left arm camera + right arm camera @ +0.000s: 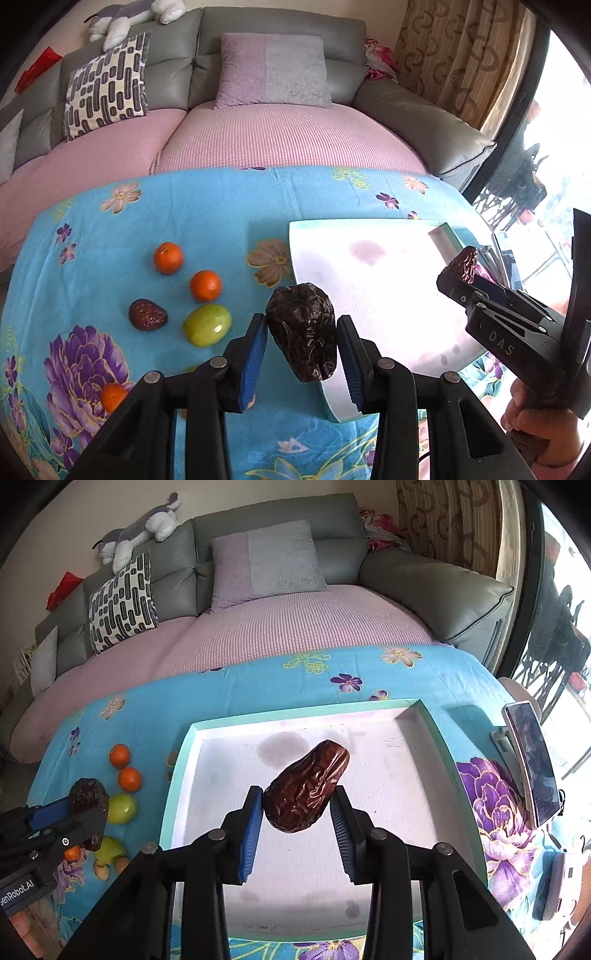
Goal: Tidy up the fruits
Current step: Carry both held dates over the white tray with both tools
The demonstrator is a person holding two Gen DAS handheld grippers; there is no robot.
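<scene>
left tongs (302,350) grip date (303,330) (right likewise)

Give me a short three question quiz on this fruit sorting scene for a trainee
1. True or false: the tray already has fruit lying in it.
2. What do the left tongs hold? A) orange B) date C) green fruit
3. How many oranges lie between the sofa and the green fruit in the left view?

Key:
1. False; it is bare, and the right tongs hold their date above it.
2. B, a date.
3. Two.
</scene>
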